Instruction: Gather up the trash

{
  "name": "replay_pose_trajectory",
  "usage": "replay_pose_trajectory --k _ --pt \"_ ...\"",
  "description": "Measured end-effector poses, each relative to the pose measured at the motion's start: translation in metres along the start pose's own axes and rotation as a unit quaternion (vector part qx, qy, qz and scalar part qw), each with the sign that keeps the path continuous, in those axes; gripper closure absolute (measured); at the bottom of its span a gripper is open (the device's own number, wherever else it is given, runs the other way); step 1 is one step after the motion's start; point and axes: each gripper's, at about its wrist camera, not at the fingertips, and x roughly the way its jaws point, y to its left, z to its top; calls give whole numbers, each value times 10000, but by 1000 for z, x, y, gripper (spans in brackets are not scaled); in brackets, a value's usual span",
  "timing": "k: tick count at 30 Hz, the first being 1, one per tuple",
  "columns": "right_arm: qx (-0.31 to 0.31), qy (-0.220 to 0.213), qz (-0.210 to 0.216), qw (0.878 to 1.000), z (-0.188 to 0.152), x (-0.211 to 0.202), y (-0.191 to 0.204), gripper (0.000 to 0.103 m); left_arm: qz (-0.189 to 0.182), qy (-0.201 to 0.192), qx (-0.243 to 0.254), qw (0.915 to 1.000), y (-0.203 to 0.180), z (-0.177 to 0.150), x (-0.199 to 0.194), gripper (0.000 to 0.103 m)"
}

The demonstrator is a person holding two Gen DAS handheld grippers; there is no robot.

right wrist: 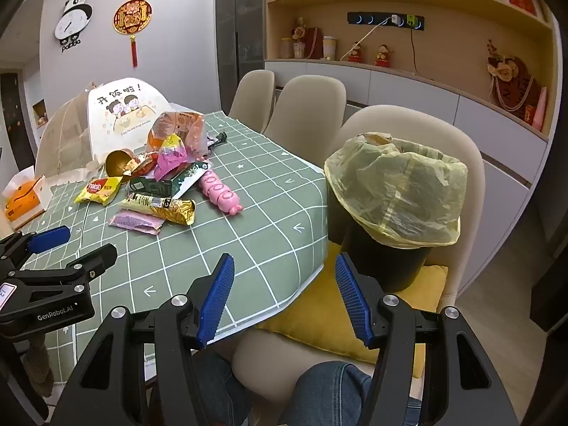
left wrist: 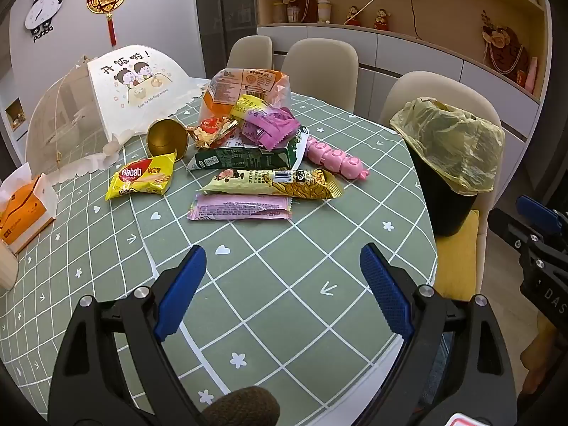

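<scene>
1. The left gripper (left wrist: 283, 291) has its blue fingers (left wrist: 183, 289) spread wide with nothing between them, poised above bare green checked cloth on the counter (left wrist: 269, 259).
2. The right gripper (right wrist: 284, 296) also has its fingers (right wrist: 216, 298) wide apart and empty; it hangs over the counter's edge, above a yellow cushion (right wrist: 319, 316) on a beige chair (right wrist: 408, 124).
3. Beyond the left fingers lies the trash: a pink wrapper (left wrist: 241, 207) nearest, touching a yellow-green wrapper (left wrist: 273, 183) just behind it.
4. A yellow wafer packet (left wrist: 143, 177) lies apart to the left of those two.
5. Farther back sits a heap: a green packet (left wrist: 245, 158), a crumpled purple wrapper (left wrist: 269, 126), a red-and-gold wrapper (left wrist: 213, 129) and a large orange bag (left wrist: 245, 87).
6. A gold cup (left wrist: 167, 138) lies on its side left of the heap; a pink toy (left wrist: 335, 158) lies to its right.
7. A black bin (right wrist: 383, 259) lined with a yellow bag (right wrist: 397, 188) stands on the cushion, just beside the counter edge.
8. A mesh food cover (left wrist: 71, 113) and a tissue box (left wrist: 23, 209) sit at the counter's far left.
</scene>
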Motion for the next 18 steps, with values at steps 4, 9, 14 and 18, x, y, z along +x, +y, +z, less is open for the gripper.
replay_pose_trajectory --k 4,9,14,18 --pt "-5 12 4 10000 -1 1 1 47 1 24 2 10000 0 0 1 18" --pt "-4 12 10 10000 0 1 0 47 18 -1 7 10000 -1 0 1 18" --pt "13 -11 -5 10000 1 1 -2 47 -18 -4 -56 10000 1 1 1 18" --pt "-7 -46 11 10000 4 1 -4 47 -48 -27 -99 9999 1 7 -1 18"
